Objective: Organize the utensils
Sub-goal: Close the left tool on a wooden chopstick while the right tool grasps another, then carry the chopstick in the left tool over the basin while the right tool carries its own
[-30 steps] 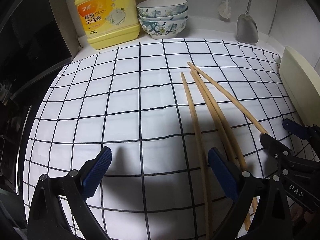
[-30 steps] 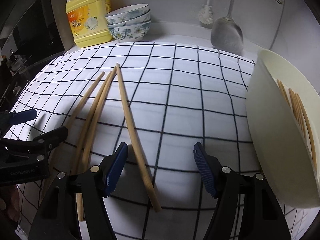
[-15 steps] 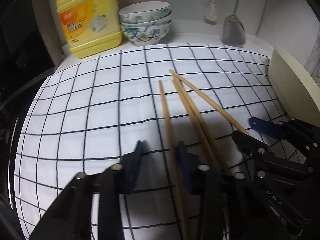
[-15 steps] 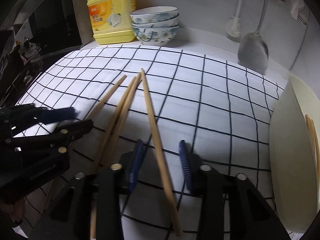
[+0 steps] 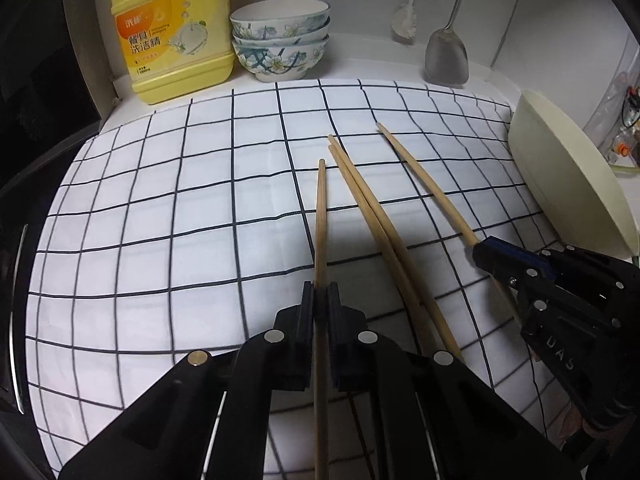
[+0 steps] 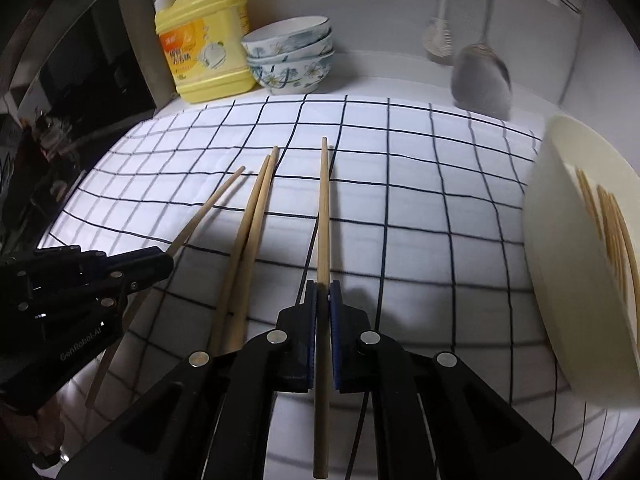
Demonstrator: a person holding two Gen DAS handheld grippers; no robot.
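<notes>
Four wooden chopsticks lie on a white cloth with a black grid [image 5: 160, 216]. My left gripper [image 5: 320, 293] is shut on the leftmost chopstick [image 5: 321, 208], which passes between its blue pads. My right gripper [image 6: 323, 291] is shut on the rightmost chopstick [image 6: 324, 208]. Between these two, a pair of chopsticks [image 5: 360, 200] lies loose and touching on the cloth [image 6: 420, 208]. Each view shows the other gripper at its edge: the right gripper [image 5: 482, 254] and the left gripper [image 6: 164, 264]. At the right edge, a cream holder [image 6: 560, 280] contains several more chopsticks [image 6: 612, 224].
A yellow detergent bottle [image 5: 172, 36] and three stacked floral bowls [image 5: 280, 40] stand at the back left. On the back wall hang a metal spatula [image 5: 446, 56] and a brush [image 5: 404, 24]. A dark appliance [image 5: 36, 80] borders the left side. The cream holder [image 5: 568, 184] leans at the right.
Both grippers went from wide open to shut, each closing on a chopstick. The left one shifted right onto the leftmost stick; the right one shifted left to centre on the rightmost.
</notes>
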